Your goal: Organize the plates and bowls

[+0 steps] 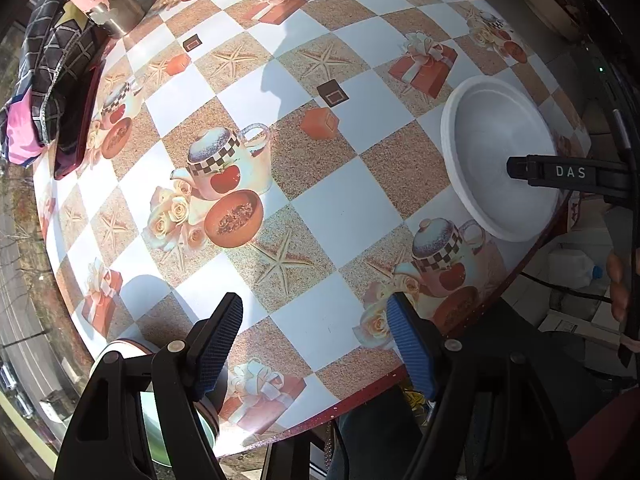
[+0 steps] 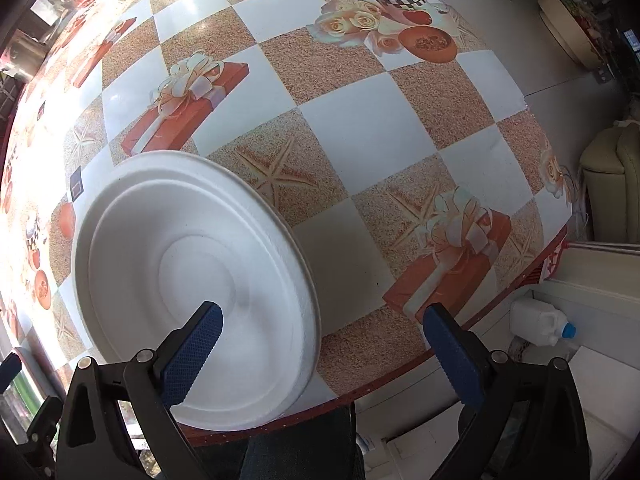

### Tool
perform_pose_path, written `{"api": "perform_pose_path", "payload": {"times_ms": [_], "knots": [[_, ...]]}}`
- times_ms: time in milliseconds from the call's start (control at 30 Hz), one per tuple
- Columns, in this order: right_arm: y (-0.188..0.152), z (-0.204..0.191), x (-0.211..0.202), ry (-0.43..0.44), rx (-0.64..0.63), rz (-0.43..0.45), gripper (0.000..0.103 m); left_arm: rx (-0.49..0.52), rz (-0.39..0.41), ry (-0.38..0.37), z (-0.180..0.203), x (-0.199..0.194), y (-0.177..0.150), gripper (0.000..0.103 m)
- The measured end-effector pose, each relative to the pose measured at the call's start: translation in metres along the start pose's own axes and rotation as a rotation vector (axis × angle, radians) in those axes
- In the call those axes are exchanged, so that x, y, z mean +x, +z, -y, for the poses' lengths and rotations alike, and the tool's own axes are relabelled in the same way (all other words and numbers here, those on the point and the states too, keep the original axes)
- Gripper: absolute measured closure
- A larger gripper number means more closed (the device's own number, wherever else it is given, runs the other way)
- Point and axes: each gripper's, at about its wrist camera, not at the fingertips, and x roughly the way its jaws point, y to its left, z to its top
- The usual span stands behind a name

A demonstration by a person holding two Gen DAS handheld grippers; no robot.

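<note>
Two grippers hang over the table (image 2: 360,152) with fingers spread and empty — the left gripper (image 1: 316,344) and the right gripper (image 2: 324,348). One white plate (image 2: 192,272) lies at the near edge beneath the right gripper, ungrasped — a green-lined bowl (image 1: 176,436) sits apart, so stacking appears not yet begun.

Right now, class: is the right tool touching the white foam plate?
Cannot tell. In the right wrist view the right tool stands open, one finger overlapping the white foam plate, but neither contact nor gap shows plainly.
</note>
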Motion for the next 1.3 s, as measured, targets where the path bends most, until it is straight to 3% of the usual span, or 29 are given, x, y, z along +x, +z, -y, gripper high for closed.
{"api": "perform_pose_path", "payload": {"times_ms": [267, 400, 500, 633, 1000, 1300], "knots": [[-0.004, 0.026, -0.001, 0.034, 0.02, -0.018, 0.002, 0.049, 0.048, -0.036, 0.029, -0.009, 0.032, 0.025], [-0.002, 0.039, 0.003, 0.064, 0.043, -0.041, 0.002, 0.016, 0.069, -0.096, 0.045, -0.014, 0.052, 0.025], [-0.002, 0.043, 0.003, 0.072, 0.028, -0.043, 0.002, 0.01, 0.079, -0.087, 0.057, -0.01, 0.065, 0.025], [0.007, 0.041, 0.004, 0.06, -0.019, -0.046, 0.002, -0.021, 0.047, -0.058, 0.069, 0.008, 0.077, 0.025], [0.027, 0.036, 0.029, 0.093, -0.134, -0.073, 0.002, -0.172, -0.05, -0.069, 0.066, 0.056, 0.087, 0.025], [0.037, 0.033, 0.041, 0.102, -0.193, -0.089, 0.001, -0.222, -0.05, -0.099, 0.054, 0.072, 0.092, 0.022]]}}
